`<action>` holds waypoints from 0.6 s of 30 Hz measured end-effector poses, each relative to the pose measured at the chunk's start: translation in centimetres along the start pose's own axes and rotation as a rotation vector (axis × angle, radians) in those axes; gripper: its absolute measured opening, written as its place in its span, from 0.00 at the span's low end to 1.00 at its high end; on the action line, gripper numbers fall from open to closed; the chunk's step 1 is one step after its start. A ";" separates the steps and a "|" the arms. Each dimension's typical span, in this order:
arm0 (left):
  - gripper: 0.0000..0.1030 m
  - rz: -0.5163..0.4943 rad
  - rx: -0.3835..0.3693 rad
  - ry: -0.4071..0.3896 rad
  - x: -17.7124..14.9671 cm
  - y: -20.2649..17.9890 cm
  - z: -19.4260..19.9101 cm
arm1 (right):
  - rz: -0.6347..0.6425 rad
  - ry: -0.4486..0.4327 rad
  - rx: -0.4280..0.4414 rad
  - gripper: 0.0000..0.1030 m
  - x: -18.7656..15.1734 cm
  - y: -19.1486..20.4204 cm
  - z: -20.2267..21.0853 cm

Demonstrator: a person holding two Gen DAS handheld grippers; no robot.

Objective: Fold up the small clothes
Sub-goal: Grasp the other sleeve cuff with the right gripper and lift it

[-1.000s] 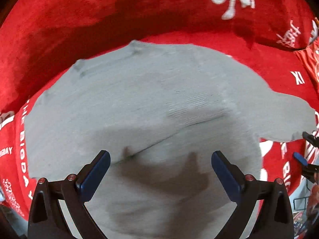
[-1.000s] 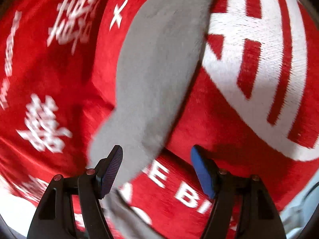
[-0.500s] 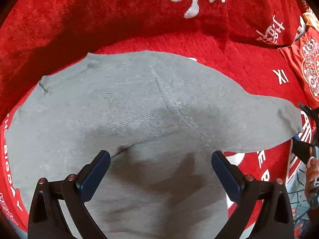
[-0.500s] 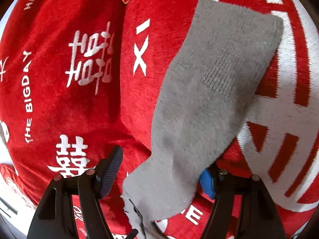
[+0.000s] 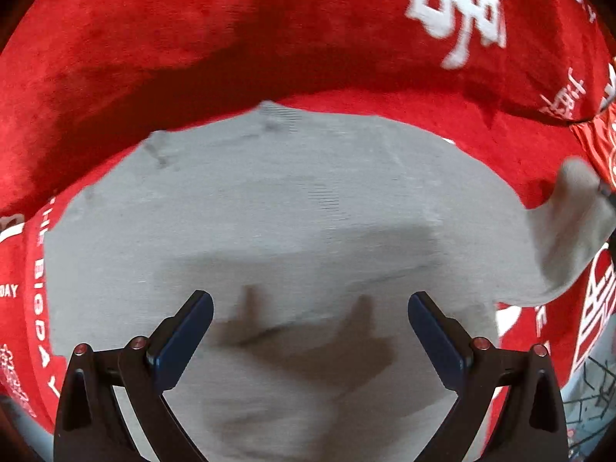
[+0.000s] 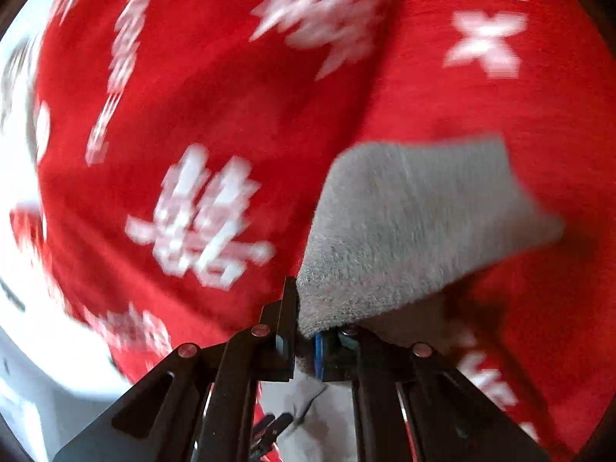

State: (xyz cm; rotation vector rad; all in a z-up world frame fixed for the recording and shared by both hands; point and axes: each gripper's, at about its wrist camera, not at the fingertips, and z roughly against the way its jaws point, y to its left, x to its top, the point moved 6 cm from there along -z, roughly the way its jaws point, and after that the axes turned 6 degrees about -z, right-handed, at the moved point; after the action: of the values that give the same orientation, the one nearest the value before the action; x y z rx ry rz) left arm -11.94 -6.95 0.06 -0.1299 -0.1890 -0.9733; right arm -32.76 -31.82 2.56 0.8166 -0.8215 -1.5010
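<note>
A grey knit garment (image 5: 269, 208) lies spread on red fabric and fills most of the left wrist view. My left gripper (image 5: 310, 331) hangs open above its near part, pointing steeply down, nothing between its fingers. At the right edge the garment's sleeve (image 5: 569, 231) is lifted off the fabric. In the right wrist view my right gripper (image 6: 304, 340) is shut on the edge of that grey sleeve (image 6: 415, 223), which hangs raised and stretches away to the upper right. The view is blurred by motion.
A red plush cover (image 5: 192, 38) with white characters and lettering covers a seat and its raised backrest behind the garment. The same red cover (image 6: 192, 115) fills the right wrist view. A pale floor (image 6: 46, 365) shows at lower left.
The right gripper went from open beside the sleeve to shut on its edge and lifted it, rolling as it rose. The left gripper drifted a little over the garment, still open.
</note>
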 end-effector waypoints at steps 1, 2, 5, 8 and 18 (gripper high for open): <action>0.98 0.011 0.005 -0.002 -0.2 0.7 0.1 | 0.044 0.029 0.004 0.07 -0.7 1.5 -1.3; 0.98 0.024 0.009 -0.004 -0.4 1.7 0.3 | 0.105 0.069 0.006 0.07 -1.9 3.4 -3.0; 0.98 0.076 0.031 -0.023 -0.9 4.3 0.8 | 0.274 0.188 -0.003 0.07 -6.1 7.9 -8.1; 0.98 0.143 0.051 -0.035 -1.6 7.0 1.2 | 0.398 0.307 -0.039 0.07 -11.2 10.1 -13.3; 0.98 0.312 0.102 -0.020 -5.6 16.3 1.1 | 0.506 0.561 -0.368 0.28 -22.8 4.9 -24.0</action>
State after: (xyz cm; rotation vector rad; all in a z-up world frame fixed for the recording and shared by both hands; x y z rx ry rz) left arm -1.58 6.82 -0.47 -0.0725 -0.2293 -0.6507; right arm -7.89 -10.57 -4.49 0.6402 -0.2811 -0.8666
